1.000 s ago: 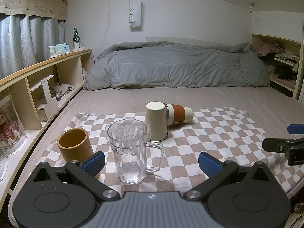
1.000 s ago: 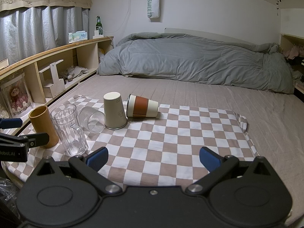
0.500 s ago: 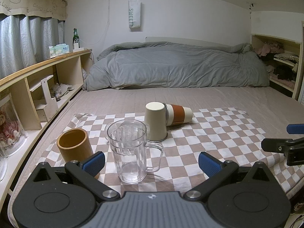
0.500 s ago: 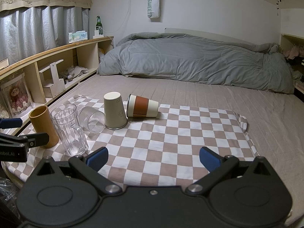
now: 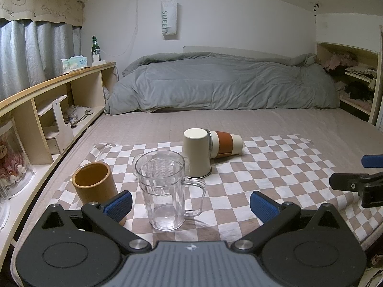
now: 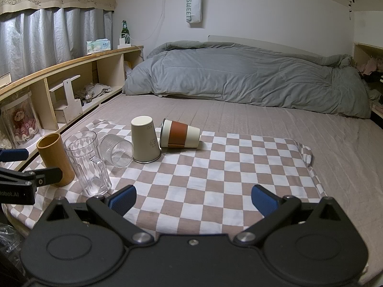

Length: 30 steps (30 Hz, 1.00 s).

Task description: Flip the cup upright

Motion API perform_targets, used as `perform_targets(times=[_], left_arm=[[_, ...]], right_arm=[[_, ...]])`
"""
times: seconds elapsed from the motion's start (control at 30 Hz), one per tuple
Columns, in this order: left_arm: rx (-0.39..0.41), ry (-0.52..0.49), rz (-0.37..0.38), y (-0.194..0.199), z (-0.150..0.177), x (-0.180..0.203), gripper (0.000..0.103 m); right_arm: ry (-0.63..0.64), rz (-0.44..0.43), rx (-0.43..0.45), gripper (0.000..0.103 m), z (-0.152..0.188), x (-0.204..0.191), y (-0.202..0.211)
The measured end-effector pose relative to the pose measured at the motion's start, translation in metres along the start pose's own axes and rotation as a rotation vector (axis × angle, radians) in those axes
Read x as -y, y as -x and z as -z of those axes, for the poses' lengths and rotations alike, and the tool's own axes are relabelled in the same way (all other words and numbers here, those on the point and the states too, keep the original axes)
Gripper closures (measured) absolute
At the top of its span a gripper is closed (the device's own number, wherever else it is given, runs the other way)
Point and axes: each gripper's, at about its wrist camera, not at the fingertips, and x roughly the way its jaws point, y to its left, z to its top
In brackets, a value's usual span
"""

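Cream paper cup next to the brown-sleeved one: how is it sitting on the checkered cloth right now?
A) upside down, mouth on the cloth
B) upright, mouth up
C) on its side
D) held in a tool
A: the cream paper cup stands with its closed base up and its rim on the checkered cloth, with no tool touching it.

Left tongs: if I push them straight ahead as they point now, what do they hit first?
Most likely the clear glass mug, standing upright between the open left tongs and nearest; depth is uncertain.
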Motion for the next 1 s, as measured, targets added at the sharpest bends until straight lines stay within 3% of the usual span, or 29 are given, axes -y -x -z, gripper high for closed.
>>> perform_targets(times=[1.0], left_arm=[[0.001,0.003,0.011,-0.0032,-0.0009,0.007,0.0]], right_arm=[[-0.003,-0.009,-0.002,0.0,-0.0009,-0.0004,-0.0023]])
